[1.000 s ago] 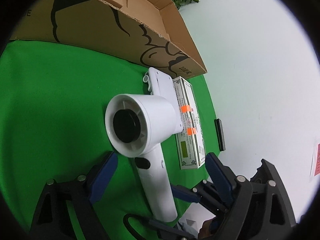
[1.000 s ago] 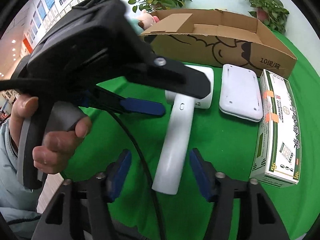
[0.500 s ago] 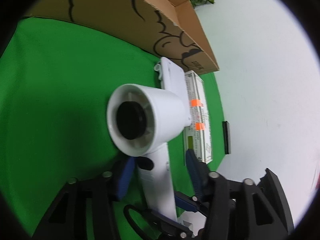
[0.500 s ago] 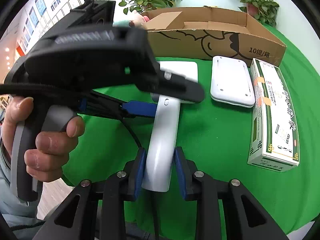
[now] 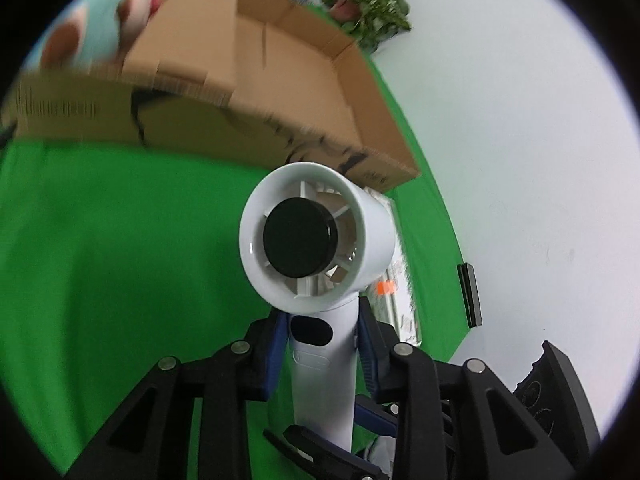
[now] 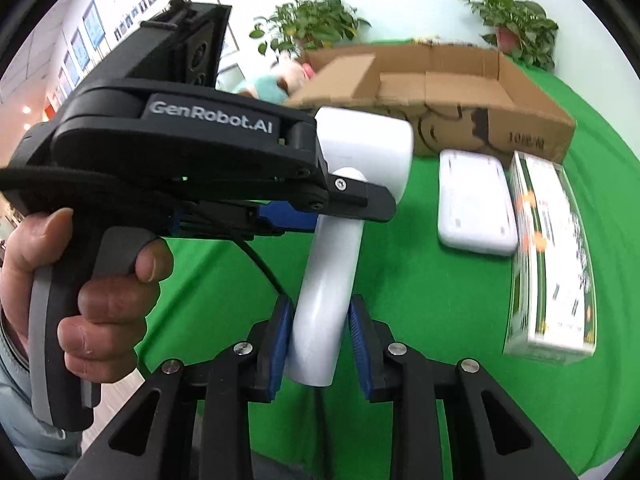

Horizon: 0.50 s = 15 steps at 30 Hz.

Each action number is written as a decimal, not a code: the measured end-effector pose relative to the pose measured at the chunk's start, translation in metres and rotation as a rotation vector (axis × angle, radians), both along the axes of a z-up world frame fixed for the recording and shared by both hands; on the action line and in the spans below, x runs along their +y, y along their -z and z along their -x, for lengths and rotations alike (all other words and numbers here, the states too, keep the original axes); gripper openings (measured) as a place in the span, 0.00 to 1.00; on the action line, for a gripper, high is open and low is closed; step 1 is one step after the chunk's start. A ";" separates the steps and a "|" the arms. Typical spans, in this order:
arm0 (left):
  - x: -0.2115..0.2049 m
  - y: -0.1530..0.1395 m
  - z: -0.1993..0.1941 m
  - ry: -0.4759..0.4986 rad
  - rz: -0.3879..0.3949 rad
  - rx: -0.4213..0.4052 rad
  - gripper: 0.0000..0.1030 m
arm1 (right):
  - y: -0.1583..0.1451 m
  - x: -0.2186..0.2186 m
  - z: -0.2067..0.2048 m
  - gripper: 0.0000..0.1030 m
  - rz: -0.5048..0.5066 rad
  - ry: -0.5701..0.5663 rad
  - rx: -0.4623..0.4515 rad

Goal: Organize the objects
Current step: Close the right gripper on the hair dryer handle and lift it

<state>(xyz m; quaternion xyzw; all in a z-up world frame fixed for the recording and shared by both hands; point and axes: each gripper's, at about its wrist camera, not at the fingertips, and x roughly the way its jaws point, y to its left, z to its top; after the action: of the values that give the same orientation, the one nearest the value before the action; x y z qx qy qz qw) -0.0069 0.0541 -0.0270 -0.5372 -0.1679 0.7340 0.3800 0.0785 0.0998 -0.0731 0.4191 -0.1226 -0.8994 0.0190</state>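
Both tongs are clamped on the white dryer (image 6: 340, 264), which is held up off the green counter (image 6: 440, 304) near its front edge. The right tongs (image 6: 320, 340) pinch the bottom end of the handle between their blue pads (image 6: 280, 340), with a black cord running out below. The left tongs (image 5: 322, 344) grip the same handle higher up, just under the round head, with a blue pad pressed on each side; in the right wrist view they reach in from the left, held by a hand (image 6: 80, 280) wrapped around the grey grip. In the left wrist view the dryer's open back, with a black disc at its centre, faces the camera. An open cardboard box (image 6: 440, 92) stands along the counter's far edge, and a soft toy (image 6: 276, 80) shows at its left end. Between the box and the counter's right edge lie a flat white case (image 6: 472, 208) and, just to its right, a green-and-white carton (image 6: 552, 260), both resting on the cloth. Potted plants (image 6: 312, 24) stand behind the box.
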 end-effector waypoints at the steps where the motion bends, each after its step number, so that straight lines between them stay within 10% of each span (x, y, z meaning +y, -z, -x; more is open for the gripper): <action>1: 0.001 -0.010 0.001 -0.003 0.000 0.031 0.29 | -0.004 0.012 0.001 0.26 -0.001 -0.001 0.022; 15: 0.007 -0.104 0.024 0.006 0.003 0.323 0.29 | -0.098 0.072 0.079 0.24 -0.042 0.009 0.263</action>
<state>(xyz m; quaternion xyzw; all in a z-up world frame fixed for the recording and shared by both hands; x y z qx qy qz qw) -0.0307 0.0612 0.0768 -0.4132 -0.1017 0.8101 0.4033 -0.0002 0.1716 0.0246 0.2974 -0.1021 -0.9490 0.0221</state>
